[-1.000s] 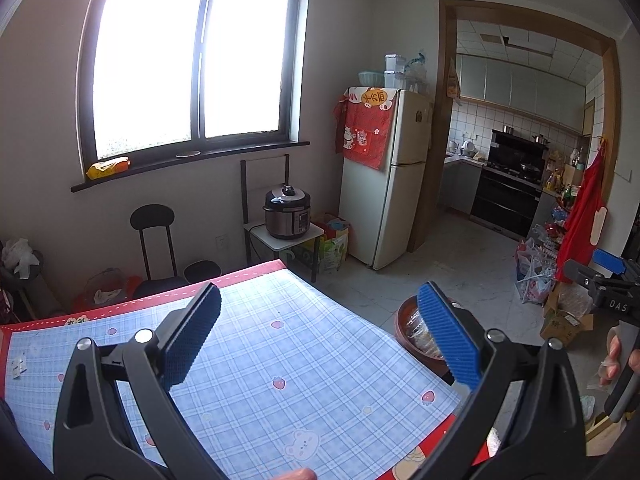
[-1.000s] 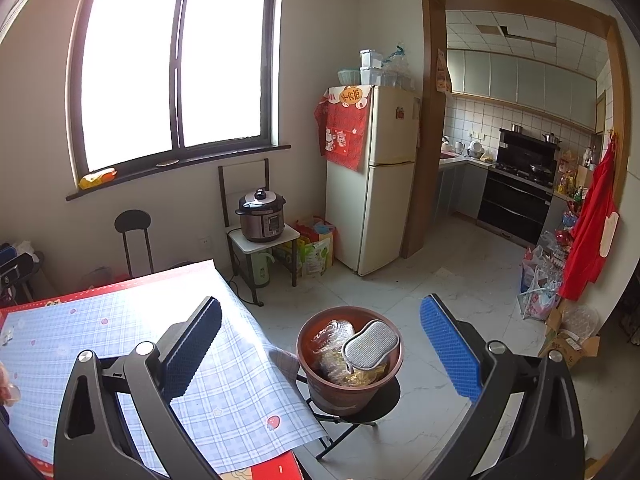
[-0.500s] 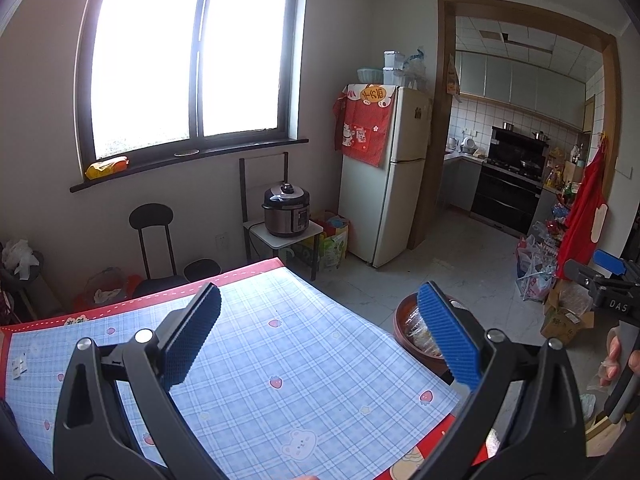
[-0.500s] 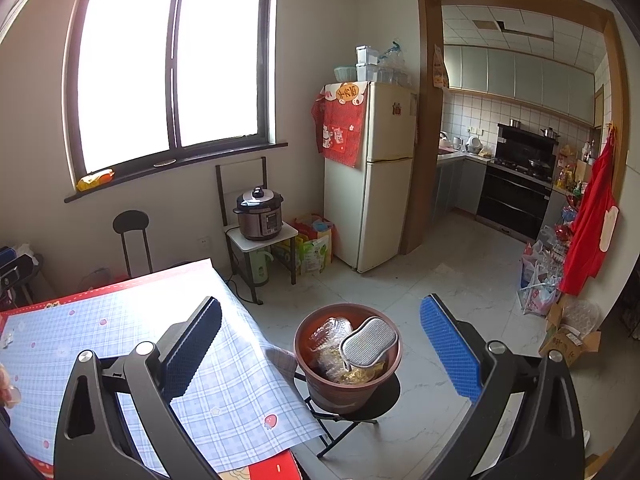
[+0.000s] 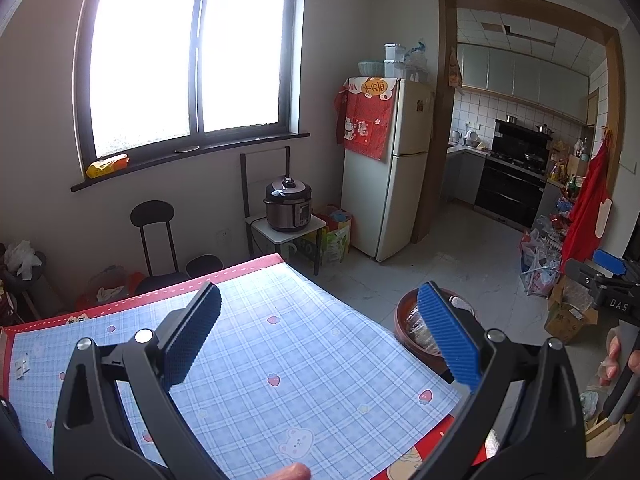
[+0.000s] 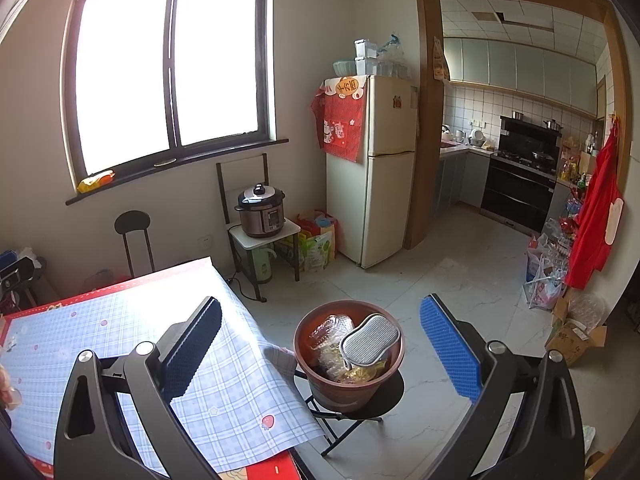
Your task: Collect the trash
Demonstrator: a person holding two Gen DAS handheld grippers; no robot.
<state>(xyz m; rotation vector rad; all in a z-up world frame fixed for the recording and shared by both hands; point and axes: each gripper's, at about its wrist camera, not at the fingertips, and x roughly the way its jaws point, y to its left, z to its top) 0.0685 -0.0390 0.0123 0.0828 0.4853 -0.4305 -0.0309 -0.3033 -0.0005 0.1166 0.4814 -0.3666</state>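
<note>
A brown round bin (image 6: 349, 376) stands on a small black stool (image 6: 380, 400) beside the table's right edge. It holds clear plastic wrappers (image 6: 332, 332) and a grey sponge-like pad (image 6: 370, 338) on top. My right gripper (image 6: 320, 348) hangs open above and in front of the bin, nothing between its fingers. My left gripper (image 5: 320, 340) is open over the blue checked tablecloth (image 5: 280, 360), empty. The bin's rim (image 5: 404, 312) peeks out behind the left gripper's blue pad. The other gripper (image 5: 608, 280) shows at the far right of the left wrist view, held by a hand.
A small white scrap (image 5: 22, 368) lies on the cloth at the far left. Beyond the table stand a black chair (image 5: 154, 236), a pressure cooker (image 5: 288, 208) on a low white stand, and a fridge (image 5: 386, 168). Bags and boxes (image 6: 568, 320) line the right wall.
Both views have shifted only slightly; the right wrist camera has drifted a little back from the bin. Both grippers stay open and empty.
</note>
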